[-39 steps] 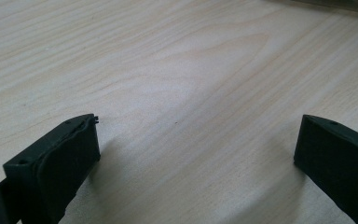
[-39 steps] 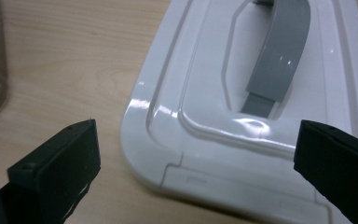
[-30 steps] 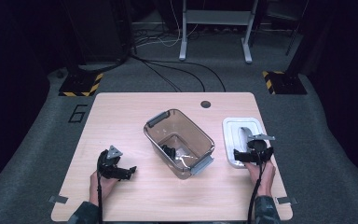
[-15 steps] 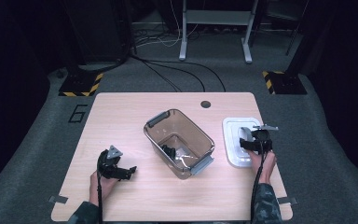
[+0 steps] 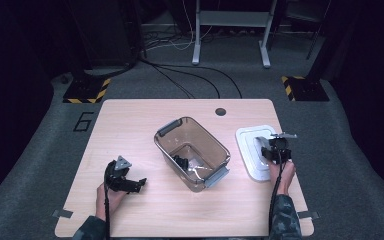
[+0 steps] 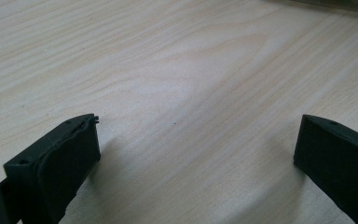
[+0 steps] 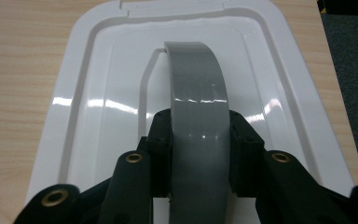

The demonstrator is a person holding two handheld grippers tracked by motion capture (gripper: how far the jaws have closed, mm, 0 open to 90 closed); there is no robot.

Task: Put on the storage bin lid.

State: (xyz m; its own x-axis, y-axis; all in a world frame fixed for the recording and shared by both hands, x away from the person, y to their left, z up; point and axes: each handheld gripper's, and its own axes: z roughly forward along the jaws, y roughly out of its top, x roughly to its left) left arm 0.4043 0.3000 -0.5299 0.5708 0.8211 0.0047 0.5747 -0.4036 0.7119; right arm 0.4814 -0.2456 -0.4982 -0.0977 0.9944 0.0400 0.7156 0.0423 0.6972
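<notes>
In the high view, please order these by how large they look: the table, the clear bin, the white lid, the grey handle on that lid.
1. table
2. clear bin
3. white lid
4. grey handle, mostly hidden by the right claw shut on it

on the surface (image 5: 130,130), a bin (image 5: 192,152) sits at centre with small items inside. a lid (image 5: 252,150) lies flat at its 3 o'clock. the left tool (image 5: 141,182) rests at the bin's 8 o'clock; the right tool (image 5: 266,152) sits on the lid's handle (image 7: 198,107).
</notes>
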